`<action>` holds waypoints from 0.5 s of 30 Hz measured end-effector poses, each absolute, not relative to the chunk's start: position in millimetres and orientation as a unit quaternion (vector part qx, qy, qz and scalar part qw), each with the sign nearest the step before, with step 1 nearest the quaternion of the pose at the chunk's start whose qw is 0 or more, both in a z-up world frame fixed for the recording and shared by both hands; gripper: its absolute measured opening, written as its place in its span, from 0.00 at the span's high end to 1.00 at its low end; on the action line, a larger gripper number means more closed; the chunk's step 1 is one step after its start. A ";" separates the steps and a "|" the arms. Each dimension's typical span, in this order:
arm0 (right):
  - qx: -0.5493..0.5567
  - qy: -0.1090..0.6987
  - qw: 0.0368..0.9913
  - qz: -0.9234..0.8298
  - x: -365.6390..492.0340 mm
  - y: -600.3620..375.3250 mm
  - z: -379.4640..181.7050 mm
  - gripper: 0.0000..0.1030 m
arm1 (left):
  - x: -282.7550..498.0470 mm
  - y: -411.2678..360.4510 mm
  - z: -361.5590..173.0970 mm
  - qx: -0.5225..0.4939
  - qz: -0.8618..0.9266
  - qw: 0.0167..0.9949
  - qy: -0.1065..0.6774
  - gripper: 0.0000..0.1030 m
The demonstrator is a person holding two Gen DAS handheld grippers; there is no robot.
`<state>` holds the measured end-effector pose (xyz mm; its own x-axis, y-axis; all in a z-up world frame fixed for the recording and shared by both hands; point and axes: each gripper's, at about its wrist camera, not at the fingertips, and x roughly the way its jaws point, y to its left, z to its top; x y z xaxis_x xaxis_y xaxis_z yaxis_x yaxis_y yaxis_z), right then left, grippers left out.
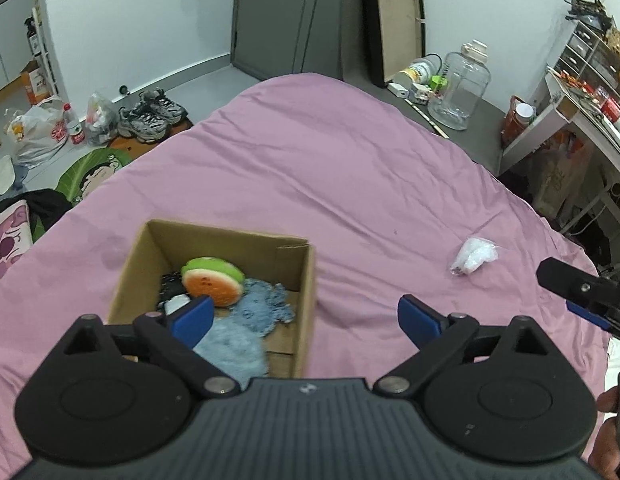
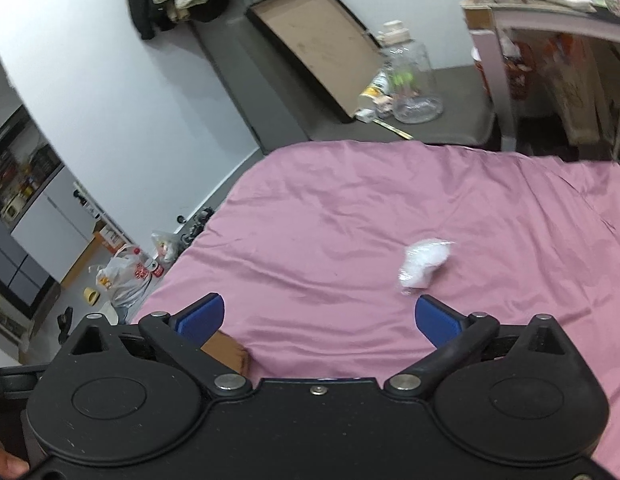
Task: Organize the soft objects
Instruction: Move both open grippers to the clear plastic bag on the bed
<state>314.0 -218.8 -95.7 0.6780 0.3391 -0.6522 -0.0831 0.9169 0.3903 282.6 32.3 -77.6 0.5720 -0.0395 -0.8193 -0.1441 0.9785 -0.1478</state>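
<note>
Left tool (image 1: 306, 320): blue pads wide apart, nothing between them, above the near right edge of the cardboard box (image 1: 304, 276).
Right tool (image 2: 320, 318): pads spread wide, empty, over the pink bed cover (image 2: 350, 208).
Box contents: watermelon-slice plush (image 1: 212, 280), blue fluffy cloth (image 1: 258, 312), a dark item, perhaps fabric.
White soft bundle (image 2: 424, 262): alone on the cover, right of the box, just ahead of the right tool.
</note>
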 end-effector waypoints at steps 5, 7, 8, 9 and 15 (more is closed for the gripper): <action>0.187 0.393 0.895 0.099 322.4 -238.6 -105.6 0.00 | 295.8 10.8 -78.8 -0.092 0.019 0.883 0.459 0.01; 0.194 0.393 0.894 0.093 324.1 -245.3 -107.8 0.00 | 302.7 2.6 -82.1 -0.091 0.017 0.882 0.463 0.01; 0.198 0.391 0.894 0.092 324.3 -248.8 -108.7 0.00 | 306.5 -0.9 -84.1 -0.091 0.017 0.880 0.466 0.01; 0.200 0.390 0.894 0.091 325.8 -252.4 -109.6 0.00 | 310.8 -4.5 -87.1 -0.094 0.017 0.878 0.470 0.01; 0.249 0.396 0.881 0.066 337.8 -281.6 -123.2 0.05 | 329.2 -22.0 -100.1 -0.107 0.019 0.871 0.479 0.01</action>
<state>337.8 -281.6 -123.2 0.6775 0.3129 -0.6656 0.0809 0.8678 0.4903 329.2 -22.0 -100.1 0.5413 -0.0691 -0.8380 -0.1351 0.9765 -0.1677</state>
